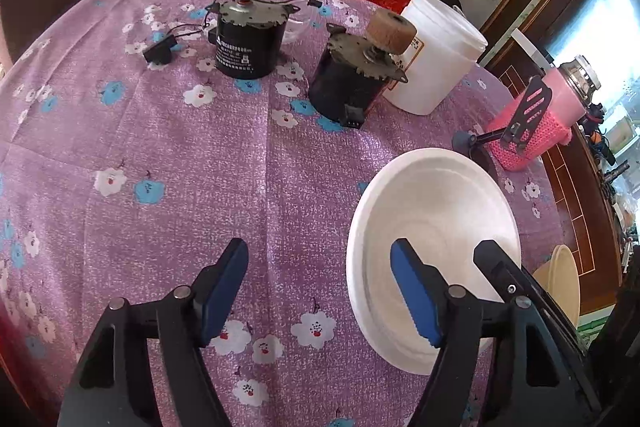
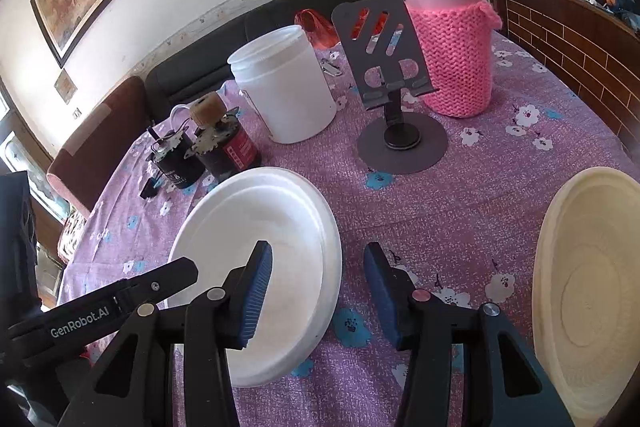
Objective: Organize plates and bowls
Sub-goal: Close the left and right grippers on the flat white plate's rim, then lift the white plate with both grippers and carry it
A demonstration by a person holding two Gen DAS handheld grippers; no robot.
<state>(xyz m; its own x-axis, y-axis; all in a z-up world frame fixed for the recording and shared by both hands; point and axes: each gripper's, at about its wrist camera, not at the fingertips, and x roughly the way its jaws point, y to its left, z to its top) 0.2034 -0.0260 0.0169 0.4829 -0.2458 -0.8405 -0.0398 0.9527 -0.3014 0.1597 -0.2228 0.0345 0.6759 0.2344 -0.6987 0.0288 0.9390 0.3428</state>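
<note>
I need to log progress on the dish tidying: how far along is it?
Nothing looks done: the white plate and the cream plate lie apart on the tablecloth. In hand: the left gripper and right gripper straddle the white plate's opposite rims, jaws open. Left: gripping and stacking.

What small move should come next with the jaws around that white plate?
Probably ease both grippers a little lower and close them on the rim of the white plate. The left gripper straddles its left edge, the right gripper its right edge, each open with one pad over the plate and one outside. The cream plate lies apart, untouched.
</note>
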